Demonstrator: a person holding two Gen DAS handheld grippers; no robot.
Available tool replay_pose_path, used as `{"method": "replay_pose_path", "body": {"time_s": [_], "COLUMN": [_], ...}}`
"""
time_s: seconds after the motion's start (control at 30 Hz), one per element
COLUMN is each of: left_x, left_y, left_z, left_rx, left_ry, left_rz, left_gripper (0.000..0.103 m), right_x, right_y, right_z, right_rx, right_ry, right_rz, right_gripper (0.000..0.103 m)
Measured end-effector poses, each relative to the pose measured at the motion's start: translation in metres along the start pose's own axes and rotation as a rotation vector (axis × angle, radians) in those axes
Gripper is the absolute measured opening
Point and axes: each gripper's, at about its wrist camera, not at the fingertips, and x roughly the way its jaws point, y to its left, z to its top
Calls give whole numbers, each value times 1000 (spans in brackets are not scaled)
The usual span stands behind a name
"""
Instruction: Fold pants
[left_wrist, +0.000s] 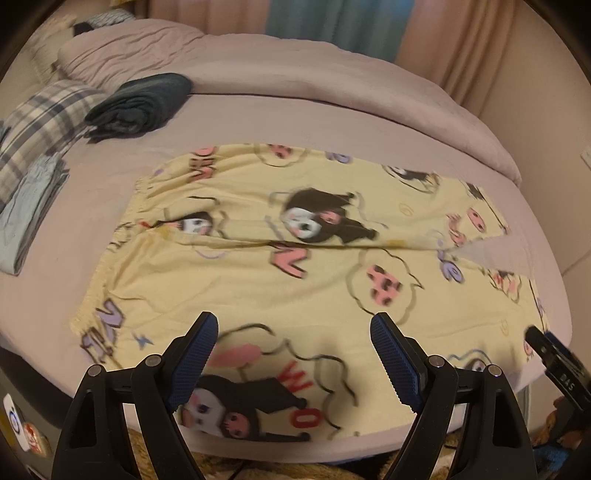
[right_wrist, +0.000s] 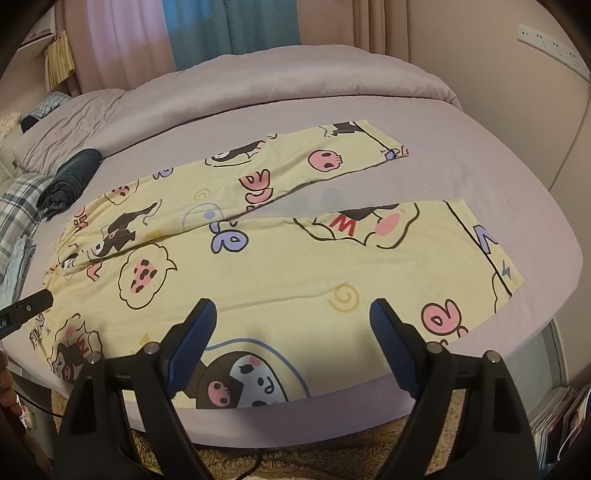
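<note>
Both hand-held grippers, left (left_wrist: 293, 328) and right (right_wrist: 293, 314), hung released above the pants (right_wrist: 258, 273) spread flat on the bed (right_wrist: 480, 177); thin, limp cloth, likely best pinched along the near edge.

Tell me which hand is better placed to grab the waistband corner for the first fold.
Left, probably. The left tool hangs open over the pants near the waistband; the right tool hangs open farther toward the cuffs.
</note>
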Motion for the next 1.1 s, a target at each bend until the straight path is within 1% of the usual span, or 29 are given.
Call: {"method": "replay_pose_path", "body": {"time_s": [0.1, 0.17, 0.23, 0.3, 0.4, 0.47, 0.5, 0.6, 0.67, 0.77, 0.83, 0.9, 0.93, 0.97, 1.0, 1.03, 1.07, 1.1], "left_x": [0, 1, 4, 5, 8, 8, 9, 13, 19, 32, 37, 38, 38, 39, 39, 37, 37, 38], "left_y": [35, 64, 93, 123, 157, 182, 191, 205, 205, 199, 195, 188, 187, 186, 184, 184, 185, 188], "left_z": [8, 12, 11, 6, -3, -12, -17, -28, -34, -40, -41, -40, -39, -39, -39, -39, -40, -41], "left_rx": [-92, -159, -221, -286, -373, -440, -467, -514, -528, -529, -516, -503, -498, -491, -485, -486, -505, -542], "left_ry": [-9, -17, -15, -11, 7, 22, 35, 57, 77, 111, 96, 67, 59, 54, 47, 39, 39, 44], "left_rz": [32, 72, 135, 189, 219, 218, 219, 204, 178, 130, 147, 180, 188, 194, 192, 177, 123, 64], "left_gripper": [86, 86, 86, 86, 86, 86, 86, 86, 86, 86, 86, 77, 69, 57, 47, 22, 4, 3], "right_x": [-2, -2, 0, 3, 10, 10, 12, 12, 16, 36, 48, 53, 53, 54, 52, 50, 54, 52], "right_y": [-17, -39, -71, -103, -154, -176, -191, -209, -219, -221, -223, -219, -217, -216, -213, -211, -211, -211], "right_z": [2, 4, 6, 8, 9, 7, 7, 6, 4, 2, 0, 1, 1, 1, 1, 1, 4, 4], "right_rx": [32, 71, 139, 191, 269, 300, 329, 386, 428, 486, 510, 500, 493, 495, 493, 483, 470, 460], "right_ry": [2, -9, -22, -4, 26, 37, 46, 50, 49, 78, 77, 40, 24, 20, 15, 1, -16, -30], "right_rz": [-20, -60, -123, -202, -333, -378, -383, -368, -331, -247, -214, -246, -262, -275, -296, -302, -283, -253], "right_gripper": [85, 85, 85, 85, 86, 86, 86, 86, 87, 87, 89, 89, 88, 85, 80, 65, 42, 33]}}
